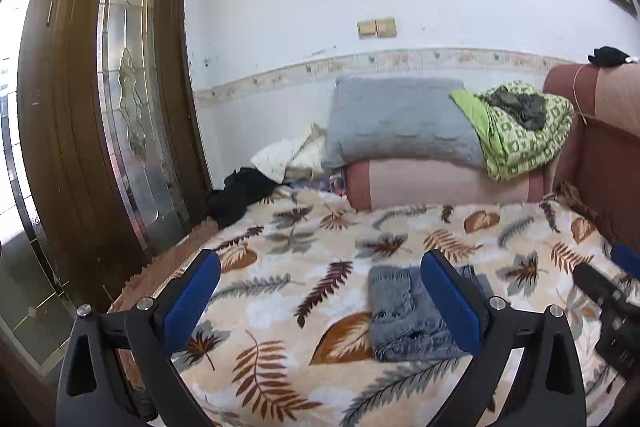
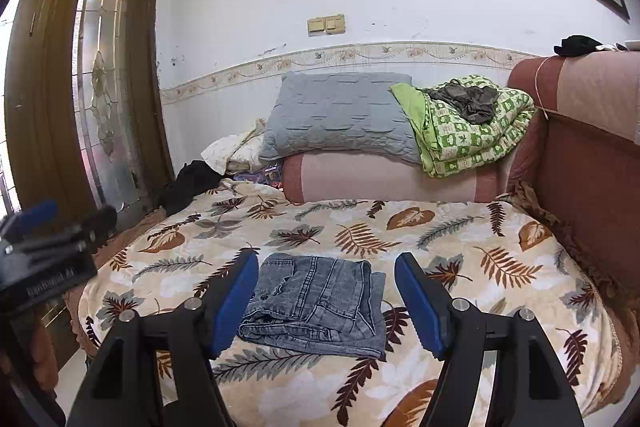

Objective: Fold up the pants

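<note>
A pair of grey-blue jeans [image 2: 320, 303] lies folded into a compact rectangle on the leaf-patterned blanket [image 2: 360, 227]. In the right wrist view they show between the blue pads of my right gripper [image 2: 327, 257], which stands open and does not press on them. My left gripper [image 1: 320, 255] is open wide with nothing between its fingers. In the left wrist view the jeans [image 1: 396, 311] lie partly behind its right finger. Each gripper also appears at the edge of the other's view: the right gripper [image 1: 612, 299] and the left gripper [image 2: 48, 243].
Behind the blanket stands a pink sofa arm [image 2: 384, 179] bearing a grey pillow [image 2: 340, 115] and a green checked quilt [image 2: 472, 131]. A dark garment [image 2: 188, 183] lies at the far left corner. A wooden door with glass [image 2: 100, 87] is at left, the sofa back [image 2: 592, 163] at right.
</note>
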Action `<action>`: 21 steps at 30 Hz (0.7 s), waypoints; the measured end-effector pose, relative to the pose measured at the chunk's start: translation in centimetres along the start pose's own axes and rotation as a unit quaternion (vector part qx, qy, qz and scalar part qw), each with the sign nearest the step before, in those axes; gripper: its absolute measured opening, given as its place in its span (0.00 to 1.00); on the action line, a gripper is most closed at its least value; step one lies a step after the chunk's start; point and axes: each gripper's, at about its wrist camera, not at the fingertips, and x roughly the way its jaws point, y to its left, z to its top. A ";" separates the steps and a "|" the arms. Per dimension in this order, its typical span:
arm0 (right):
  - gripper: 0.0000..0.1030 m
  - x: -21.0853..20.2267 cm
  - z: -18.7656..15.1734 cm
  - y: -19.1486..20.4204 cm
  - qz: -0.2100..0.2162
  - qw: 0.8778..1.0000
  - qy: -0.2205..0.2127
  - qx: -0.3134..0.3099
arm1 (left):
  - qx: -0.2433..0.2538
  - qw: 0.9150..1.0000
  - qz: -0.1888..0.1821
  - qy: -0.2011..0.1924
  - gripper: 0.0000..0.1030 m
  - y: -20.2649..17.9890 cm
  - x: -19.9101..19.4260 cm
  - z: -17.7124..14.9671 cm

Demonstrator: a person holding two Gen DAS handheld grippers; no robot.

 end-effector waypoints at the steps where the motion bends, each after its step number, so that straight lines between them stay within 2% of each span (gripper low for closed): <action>1: 0.72 0.1 -0.1 -0.1 -0.001 1.000 0.000 -0.002 | 0.000 1.000 -0.001 -0.002 0.98 -0.2 -0.1 0.1; 8: 0.72 0.7 -0.4 -0.9 -0.017 1.000 0.015 0.004 | 0.025 1.000 -0.004 0.013 0.98 -2.2 0.4 0.1; 12: 0.72 2.2 -0.9 -1.3 -0.033 0.998 0.054 0.011 | 0.039 0.999 0.000 0.022 0.98 -2.7 0.6 -0.4; 15: 0.72 3.0 -1.3 -1.5 -0.039 0.996 0.075 0.018 | 0.037 0.999 0.005 0.027 0.98 -2.3 0.8 -0.5; 21: 0.72 2.9 -1.3 -0.5 -0.051 0.996 0.073 -0.002 | 0.019 0.999 0.018 0.027 0.98 -0.6 1.0 -0.4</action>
